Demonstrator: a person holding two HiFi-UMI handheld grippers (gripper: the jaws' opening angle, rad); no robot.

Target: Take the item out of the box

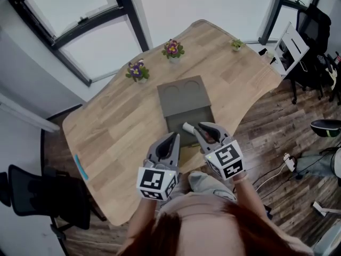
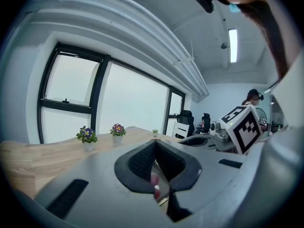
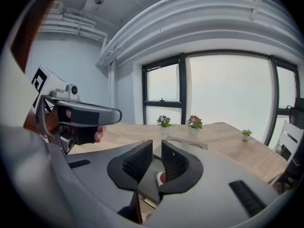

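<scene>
A grey box stands open in the middle of the wooden table, its lid laid back flat with two round hollows in it. My right gripper reaches over the box's near part, jaws a narrow gap apart. A small white thing shows at its tips; a red and white bit shows low in the gap, and nothing is pressed between the pads. My left gripper sits just left of it at the box's near edge, its jaws meeting at the tip.
Two potted flowers and a small green plant stand along the table's far edge. A blue strip lies at the left edge. Office chairs stand off the table's left and right.
</scene>
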